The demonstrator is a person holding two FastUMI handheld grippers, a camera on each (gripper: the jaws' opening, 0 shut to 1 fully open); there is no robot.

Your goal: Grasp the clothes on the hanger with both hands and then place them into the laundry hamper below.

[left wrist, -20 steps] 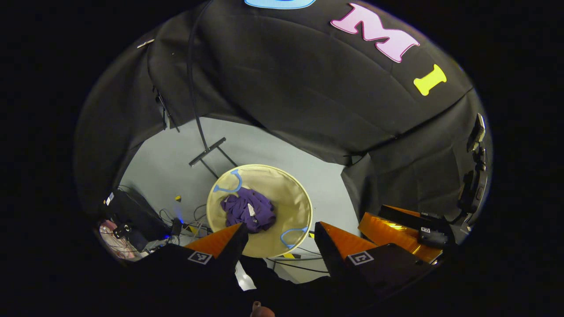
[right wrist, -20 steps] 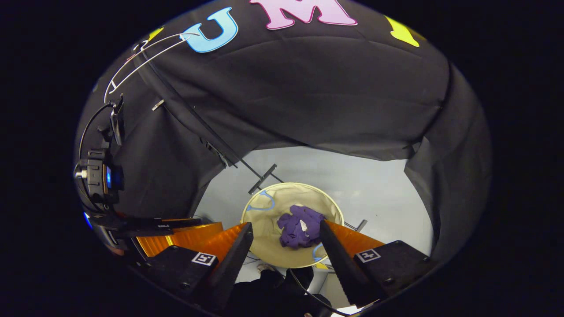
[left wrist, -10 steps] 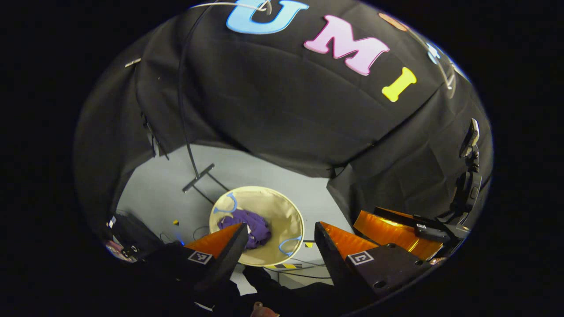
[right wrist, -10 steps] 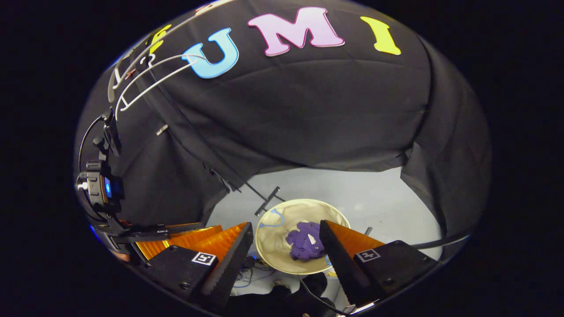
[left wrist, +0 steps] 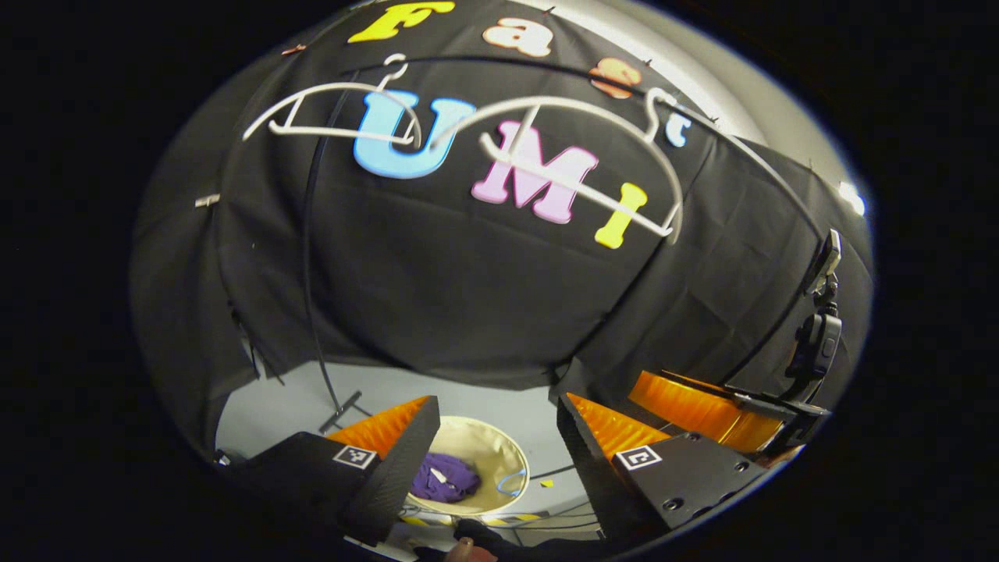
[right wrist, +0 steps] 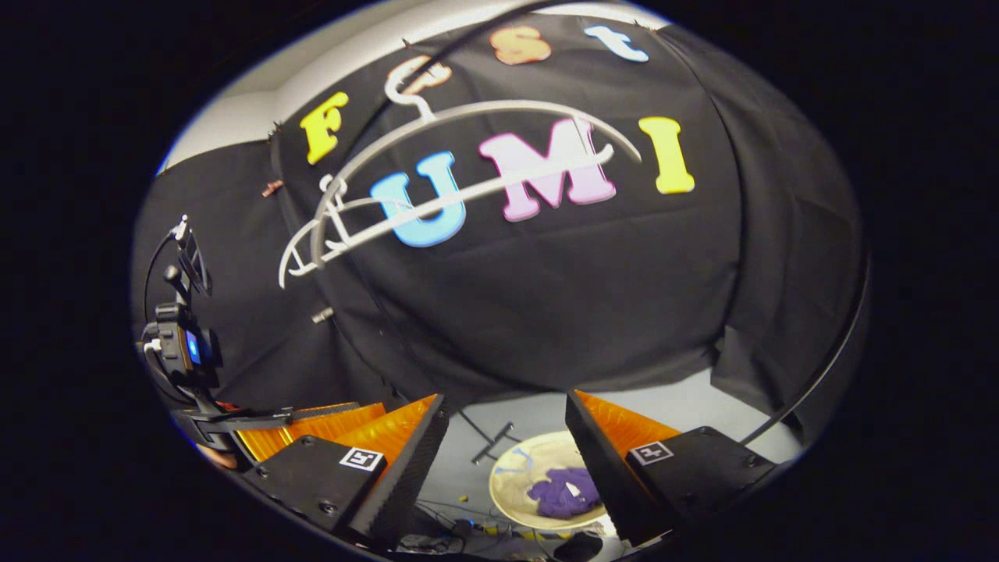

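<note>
1. Left hand-held gripper (left wrist: 497, 460): fingers spread wide, nothing between them, bottom centre of the left gripper view. It hangs well above the floor (left wrist: 281, 394) and points at the booth wall.
2. Right hand-held gripper (right wrist: 506, 460): also wide, nothing held, bottom centre of the right gripper view. The left gripper view also catches it at the lower right edge.
3. Purple garment (left wrist: 445, 478): lies bunched in the laundry hamper (left wrist: 511, 460), seen through the gap between the left fingers, low in the frame. In the right gripper view the garment sits bottom centre, just left of the right finger, inside the hamper rim.
4. Hangers: two bare white ones on the rail, upper part of both views. Near hanger (left wrist: 577, 148) upper centre-right in the left gripper view, far hanger (left wrist: 335, 117) upper left. No cloth on either.
5. Judgement: the task looks done for what's visible; the garment is in the hamper and no clothes show on the hangers.
6. Handling: soft, light knit, limp, not fragile, drapes and bunches. If regrasped, pinch a raised fold at two spots well apart, one per gripper. A single pinch would let it sag and trail over the rim.
7. Hamper looks like thin fabric with blue handles (left wrist: 511, 482), likely to tip or slide if snagged.
</note>
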